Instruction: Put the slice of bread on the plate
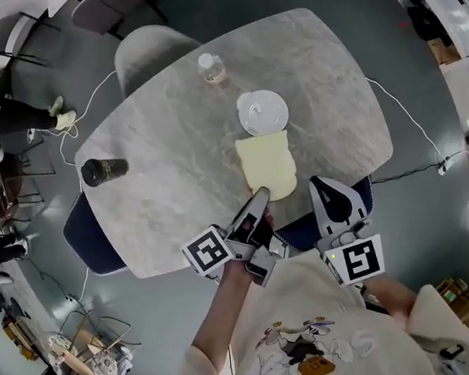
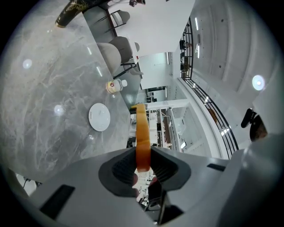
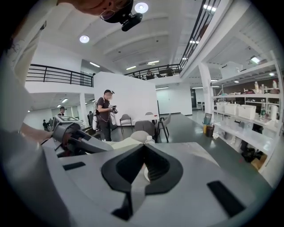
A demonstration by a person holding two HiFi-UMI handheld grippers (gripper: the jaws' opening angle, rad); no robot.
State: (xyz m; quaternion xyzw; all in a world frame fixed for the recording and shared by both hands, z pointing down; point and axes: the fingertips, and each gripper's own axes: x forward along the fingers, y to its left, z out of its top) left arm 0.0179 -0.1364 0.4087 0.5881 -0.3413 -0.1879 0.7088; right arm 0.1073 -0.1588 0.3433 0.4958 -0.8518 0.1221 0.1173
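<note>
Nearest: printed shirt point(image 1: 311, 342) at the bottom of the head view; both marker cubes just above it
Left gripper point(image 1: 261, 196): clamped on the near edge of the slice of bread point(image 1: 267, 163); crust edge-on between the pads in the left gripper view
Right gripper point(image 1: 318, 183): jaws together, nothing between them; just beside the bread's near right corner, at the table's near edge
Bread: pale and roughly square; over the near part of the marble table point(image 1: 166, 173); slightly longer axis running from the left gripper away toward the plate
Plate point(image 1: 262, 110): small, white, bare; just beyond the bread's far edge, almost in line with the left gripper's jaws
Key relation: plate straight ahead of the held slice; left hand nearer and already gripping, so probably a short carry forward, then release
Hard to tell: whether the slice rests on the table or hangs just above it; near edge hidden under the left jaws; right gripper view mostly blocked by its own jaws
Beyond: bottle point(image 1: 212, 67) past the plate; dark tumbler point(image 1: 102, 170) well apart at the left
</note>
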